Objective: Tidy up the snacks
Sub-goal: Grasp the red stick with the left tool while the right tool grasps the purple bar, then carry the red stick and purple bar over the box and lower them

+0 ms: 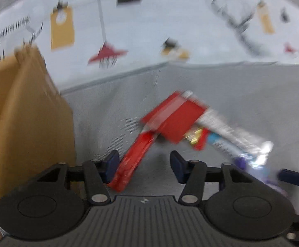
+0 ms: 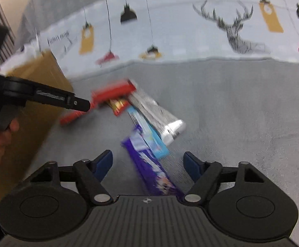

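Gaping empty, the left gripper (image 1: pixel 143 165) straddles a red bar (image 1: pixel 135 156), the right gripper (image 2: pixel 147 164) a purple bar (image 2: pixel 153 170).

The grey surface (image 2: pixel 242 111) under the snacks looks like matt woven cloth, as does the printed backdrop (image 2: pixel 180 30). The box (image 1: pixel 26 113) is matt brown cardboard. The silver wrapper (image 2: pixel 159 117) is shiny foil; the purple wrapper (image 2: pixel 149 164) and long red wrapper (image 1: pixel 135 154) are glossy film. The red carton (image 1: pixel 176 117) looks like smooth card. Both tongs (image 1: pixel 143 164) (image 2: pixel 147 164) are matt black plastic with metal pivot pins and blue pads (image 2: pixel 103 164).
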Demonstrator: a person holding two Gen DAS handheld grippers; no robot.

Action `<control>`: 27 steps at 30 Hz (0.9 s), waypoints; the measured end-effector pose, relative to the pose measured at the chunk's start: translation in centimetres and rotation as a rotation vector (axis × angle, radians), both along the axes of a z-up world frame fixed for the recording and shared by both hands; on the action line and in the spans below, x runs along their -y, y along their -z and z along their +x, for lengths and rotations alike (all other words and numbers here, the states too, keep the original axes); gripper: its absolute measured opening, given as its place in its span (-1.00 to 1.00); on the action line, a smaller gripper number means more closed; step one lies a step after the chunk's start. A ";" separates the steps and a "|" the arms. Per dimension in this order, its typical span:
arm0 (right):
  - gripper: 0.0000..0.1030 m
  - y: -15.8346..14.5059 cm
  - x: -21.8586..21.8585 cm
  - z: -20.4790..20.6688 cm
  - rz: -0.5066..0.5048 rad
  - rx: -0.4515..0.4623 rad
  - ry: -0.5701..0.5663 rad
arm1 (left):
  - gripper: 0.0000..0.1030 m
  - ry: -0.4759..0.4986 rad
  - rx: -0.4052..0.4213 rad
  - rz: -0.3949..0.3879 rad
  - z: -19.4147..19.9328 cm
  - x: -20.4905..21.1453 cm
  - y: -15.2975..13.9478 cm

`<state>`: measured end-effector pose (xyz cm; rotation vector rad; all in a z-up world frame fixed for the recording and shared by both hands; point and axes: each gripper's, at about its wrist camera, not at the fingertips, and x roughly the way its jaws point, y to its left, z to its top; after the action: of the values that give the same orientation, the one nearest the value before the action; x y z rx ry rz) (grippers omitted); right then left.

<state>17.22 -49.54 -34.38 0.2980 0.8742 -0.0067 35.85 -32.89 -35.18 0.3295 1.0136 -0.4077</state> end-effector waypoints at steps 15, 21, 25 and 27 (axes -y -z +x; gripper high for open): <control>-0.69 -1.1 -1.8 -0.6 -0.047 0.017 -0.045 | -0.65 -0.009 -0.206 -0.184 -6.1 -4.7 -0.5; -0.58 0.5 -0.3 -1.2 0.034 -0.055 -0.003 | -0.60 -0.047 -0.183 -0.173 -7.7 -5.5 0.6; -0.59 1.0 0.5 -1.3 0.096 -0.043 0.023 | -0.75 0.018 -0.167 -0.162 -8.9 -4.8 0.3; -0.67 0.8 0.1 -1.2 0.052 -0.040 0.002 | -0.78 0.019 -0.203 -0.204 -9.3 -5.1 -0.1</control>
<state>15.97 -49.62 -35.19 0.3483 0.9151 0.0079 26.55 -27.78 -35.08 0.1158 1.1566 -0.5651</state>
